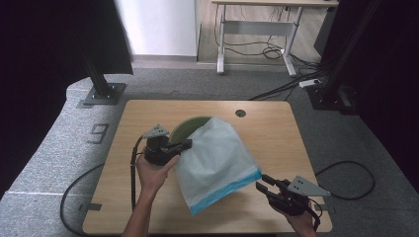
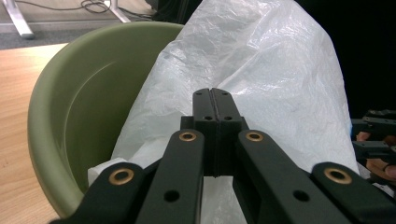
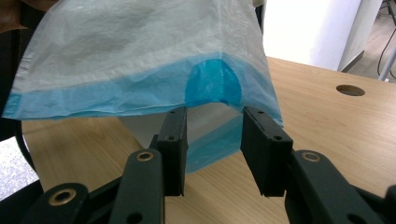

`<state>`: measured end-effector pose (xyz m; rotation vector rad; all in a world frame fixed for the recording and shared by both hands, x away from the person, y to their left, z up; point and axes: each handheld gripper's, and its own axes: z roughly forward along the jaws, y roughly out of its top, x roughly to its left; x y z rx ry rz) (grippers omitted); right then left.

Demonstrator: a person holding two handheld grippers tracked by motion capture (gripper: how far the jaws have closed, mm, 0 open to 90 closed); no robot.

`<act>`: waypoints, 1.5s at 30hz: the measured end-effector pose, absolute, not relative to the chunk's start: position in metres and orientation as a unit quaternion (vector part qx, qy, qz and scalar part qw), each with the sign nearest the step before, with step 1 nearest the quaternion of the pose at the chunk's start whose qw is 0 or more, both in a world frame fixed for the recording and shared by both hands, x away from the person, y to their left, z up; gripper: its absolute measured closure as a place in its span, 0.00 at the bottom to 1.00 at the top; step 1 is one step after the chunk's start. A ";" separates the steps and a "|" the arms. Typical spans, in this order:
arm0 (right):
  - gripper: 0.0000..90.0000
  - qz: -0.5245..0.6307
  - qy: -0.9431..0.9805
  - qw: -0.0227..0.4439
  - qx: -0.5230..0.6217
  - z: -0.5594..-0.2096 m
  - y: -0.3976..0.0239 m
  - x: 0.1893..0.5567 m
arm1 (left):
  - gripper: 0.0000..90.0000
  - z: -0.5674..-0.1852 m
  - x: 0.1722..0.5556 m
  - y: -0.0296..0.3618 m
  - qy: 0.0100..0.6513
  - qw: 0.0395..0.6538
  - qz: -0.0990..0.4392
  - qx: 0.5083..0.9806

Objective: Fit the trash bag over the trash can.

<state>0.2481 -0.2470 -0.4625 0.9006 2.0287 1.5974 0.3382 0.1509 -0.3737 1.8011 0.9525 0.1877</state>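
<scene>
On a wooden table [image 1: 148, 207], the left gripper [image 1: 184, 145] is clamped shut on a white bag [image 1: 217, 158] draped partway over a green bowl [image 1: 185, 127]. The right gripper [image 1: 264, 183] is held half open just short of the bag's blue hem; lining seems unfinished.

- My left gripper [image 1: 184, 146] sits left of the white plastic bag with a blue hem [image 1: 217, 163].
- The round green plastic bowl [image 1: 190, 127] is behind it on the wooden table [image 1: 276, 133].
- My right gripper [image 1: 264, 183] is by the hem's right corner.
</scene>
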 end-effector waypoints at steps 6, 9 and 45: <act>0.67 0.575 0.722 0.198 0.330 -0.465 -0.245 0.254 | 1.00 -0.373 0.339 0.153 0.398 0.523 0.070 0.751; 0.68 0.578 0.725 0.194 0.322 -0.463 -0.243 0.254 | 1.00 -0.373 0.339 0.153 0.398 0.524 0.069 0.750; 0.98 0.605 0.695 0.225 0.317 -0.413 -0.230 0.254 | 0.59 -0.343 0.299 0.141 0.347 0.556 0.144 0.742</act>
